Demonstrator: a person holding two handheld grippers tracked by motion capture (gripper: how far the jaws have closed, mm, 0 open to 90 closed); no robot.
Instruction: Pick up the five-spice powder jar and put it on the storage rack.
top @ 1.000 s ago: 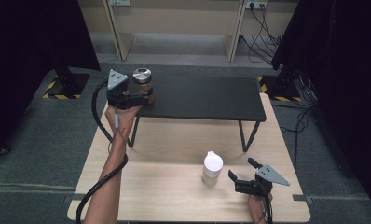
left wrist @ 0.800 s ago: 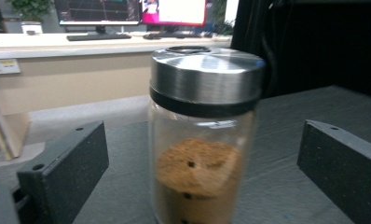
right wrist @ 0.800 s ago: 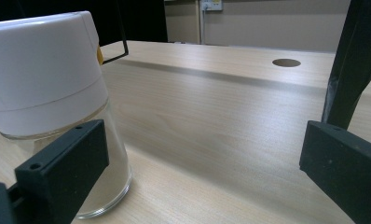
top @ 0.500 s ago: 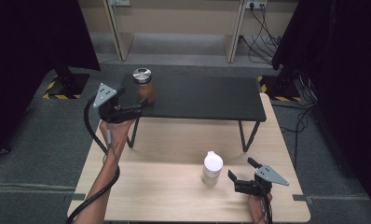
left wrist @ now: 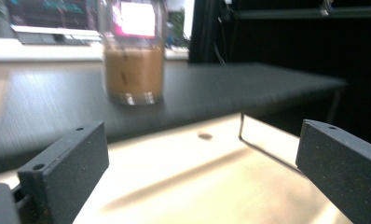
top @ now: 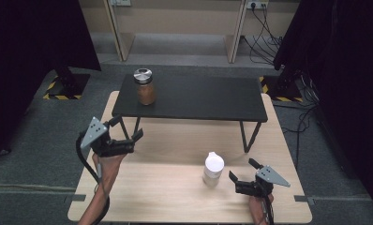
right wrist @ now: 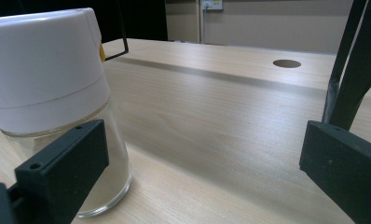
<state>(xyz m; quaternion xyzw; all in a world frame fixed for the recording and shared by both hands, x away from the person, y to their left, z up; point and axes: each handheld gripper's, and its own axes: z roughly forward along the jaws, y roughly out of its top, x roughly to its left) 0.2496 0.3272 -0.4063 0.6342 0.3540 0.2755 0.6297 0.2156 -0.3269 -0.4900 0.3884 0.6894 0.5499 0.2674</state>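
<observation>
While its jaws stand wide apart and hold nothing, the left gripper (top: 127,134) hangs over the near left part of the wooden table (top: 175,192), in front of the black shelf (top: 198,98). On the left end of this shelf the brown jar (top: 145,87) stands upright with its metal lid, well apart from the gripper. The right gripper (top: 241,171) is low over the near right part of the table, jaws also spread and empty. Just beside it stands the white bottle (top: 213,168); in the right gripper view the bottle (right wrist: 53,93) is behind the left jaw, not between the jaws.
</observation>
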